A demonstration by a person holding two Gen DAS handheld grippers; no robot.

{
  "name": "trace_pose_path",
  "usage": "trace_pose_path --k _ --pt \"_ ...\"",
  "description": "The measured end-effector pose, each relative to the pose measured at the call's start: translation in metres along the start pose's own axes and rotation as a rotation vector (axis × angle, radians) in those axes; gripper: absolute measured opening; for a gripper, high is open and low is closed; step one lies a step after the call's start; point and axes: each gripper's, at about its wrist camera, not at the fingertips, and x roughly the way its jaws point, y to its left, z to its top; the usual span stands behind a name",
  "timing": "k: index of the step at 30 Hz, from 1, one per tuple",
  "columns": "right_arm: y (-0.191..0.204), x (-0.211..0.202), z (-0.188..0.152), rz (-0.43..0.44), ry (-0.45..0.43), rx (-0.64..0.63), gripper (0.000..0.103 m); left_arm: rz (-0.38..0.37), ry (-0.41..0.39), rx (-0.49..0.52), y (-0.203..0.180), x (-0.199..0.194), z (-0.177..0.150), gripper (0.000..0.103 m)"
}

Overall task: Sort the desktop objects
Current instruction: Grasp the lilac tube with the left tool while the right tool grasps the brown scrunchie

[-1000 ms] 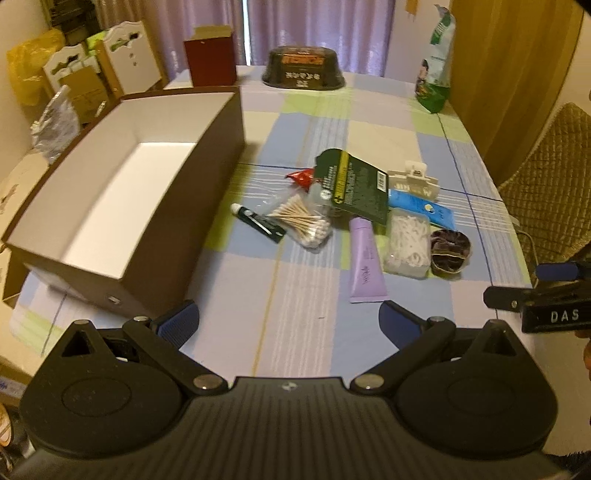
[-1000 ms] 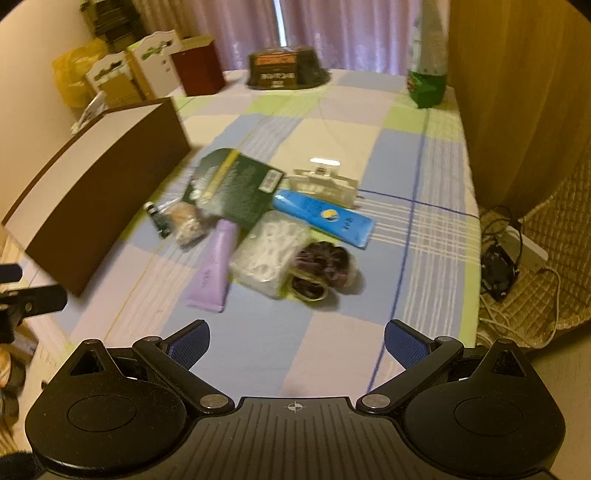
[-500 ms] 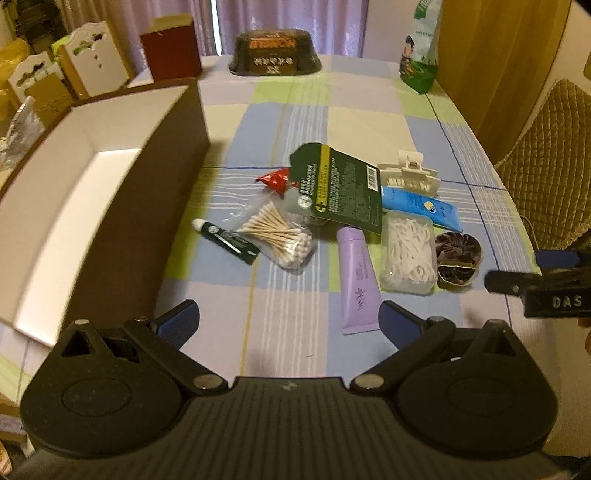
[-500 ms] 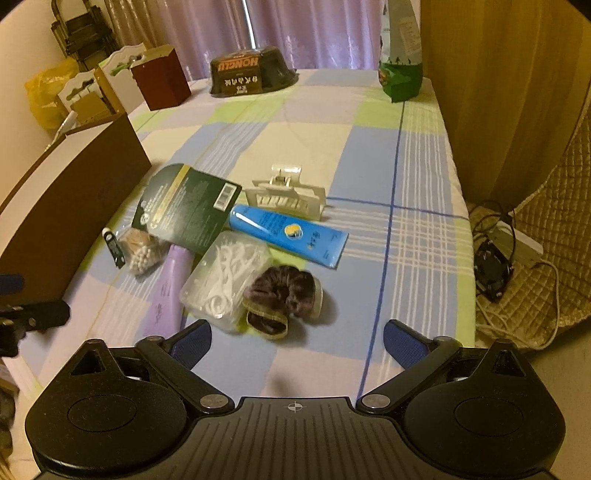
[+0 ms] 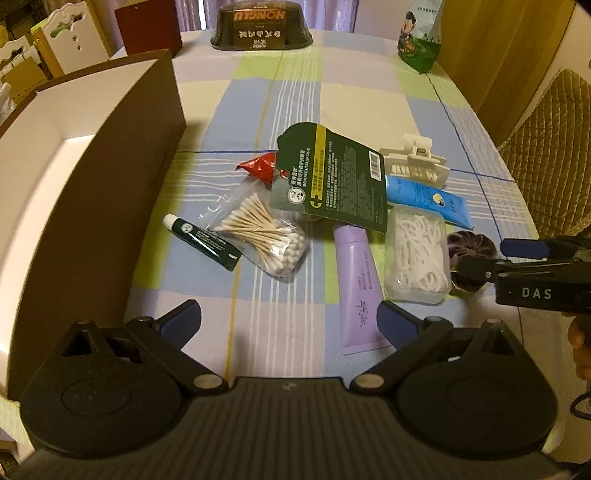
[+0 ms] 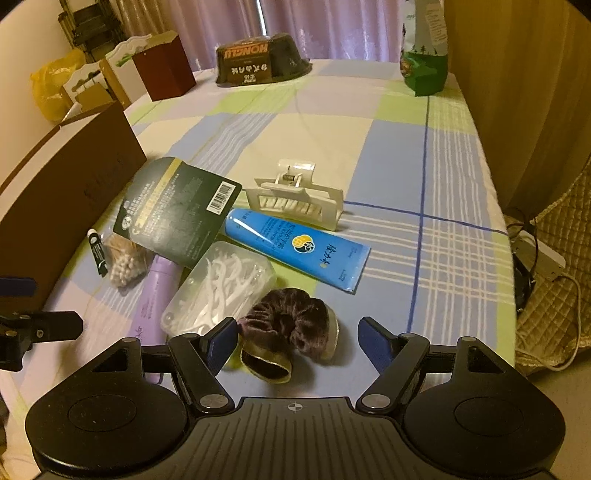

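Desktop objects are found clustered mid-counter on a checked cloth (image 6: 399,155) of blue, lime, cream and lilac squares. A brown open-topped cardboard box with a white interior (image 5: 74,177) is placed along the left side of the counter. In the cluster are noted: a dark green tube with a white cap (image 5: 201,242), a clear bag of cotton swabs (image 5: 264,236), a dark green card packet (image 5: 340,181) lying over a red sachet (image 5: 260,166), a lilac tube (image 5: 360,288), a clear plastic case of white floss picks (image 6: 218,288), a blue tube (image 6: 295,245), a cream claw hair clip (image 6: 295,199) and a brown velvet scrunchie (image 6: 291,325).

At the far end of the counter, a black bowl-shaped container with a printed label (image 6: 260,64), a dark red box (image 6: 164,72) and a green printed bag (image 6: 424,48) are recorded. Lilac curtains (image 6: 314,26) are hung behind; a mustard curtain (image 6: 517,92) and a quilted chair (image 5: 550,166) are seen at the right.

The left gripper (image 5: 290,321) is held wide open above the near cloth, nothing grasped. The right gripper (image 6: 295,341) is also open and empty, its fingers set either side of the scrunchie.
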Motion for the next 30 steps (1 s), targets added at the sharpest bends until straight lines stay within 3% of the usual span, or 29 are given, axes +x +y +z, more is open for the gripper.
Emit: trace_pose_path --k 1,4,5,6,8,10,16,18,20,21,26,30 --pt "0.000 0.004 0.000 0.005 0.009 -0.007 0.054 -0.002 0.004 0.003 0.000 0.002 0.001 0.100" --pt "0.000 0.011 -0.002 0.013 0.024 -0.019 0.050 -0.012 0.013 0.012 -0.002 0.010 0.004 0.098" --pt "0.000 0.010 -0.003 0.020 0.020 -0.025 0.037 -0.017 0.015 0.015 -0.002 0.012 0.005 0.096" --pt "0.000 0.009 -0.004 0.031 0.019 -0.033 0.034 -0.023 0.017 0.019 -0.003 0.015 0.005 0.095" --pt "-0.001 0.006 -0.005 0.028 0.025 -0.049 0.034 -0.042 0.020 0.028 -0.006 0.020 0.007 0.087" --pt "-0.003 0.003 -0.007 0.016 0.033 -0.060 0.026 -0.062 0.023 0.039 -0.011 0.026 0.008 0.080" --pt "-0.021 -0.010 -0.013 -0.003 0.058 -0.035 0.026 -0.115 0.018 0.036 -0.021 0.046 0.012 0.060" --pt "-0.027 -0.016 -0.014 0.003 0.060 -0.020 0.027 -0.127 0.011 0.034 -0.024 0.052 0.015 0.056" --pt "-0.031 -0.022 -0.016 -0.007 0.046 -0.013 0.066 -0.134 0.008 0.034 -0.027 0.058 0.018 0.048" --pt "-0.032 -0.026 -0.016 -0.017 0.030 -0.015 0.070 -0.138 0.009 0.035 -0.027 0.062 0.019 0.046" --pt "-0.033 -0.037 -0.016 -0.018 0.010 -0.033 0.070 -0.163 -0.016 0.066 -0.029 0.068 0.021 0.030" --pt "-0.028 -0.038 -0.017 -0.001 0.012 -0.074 0.070 -0.167 -0.004 0.079 -0.024 0.063 0.011 0.028"
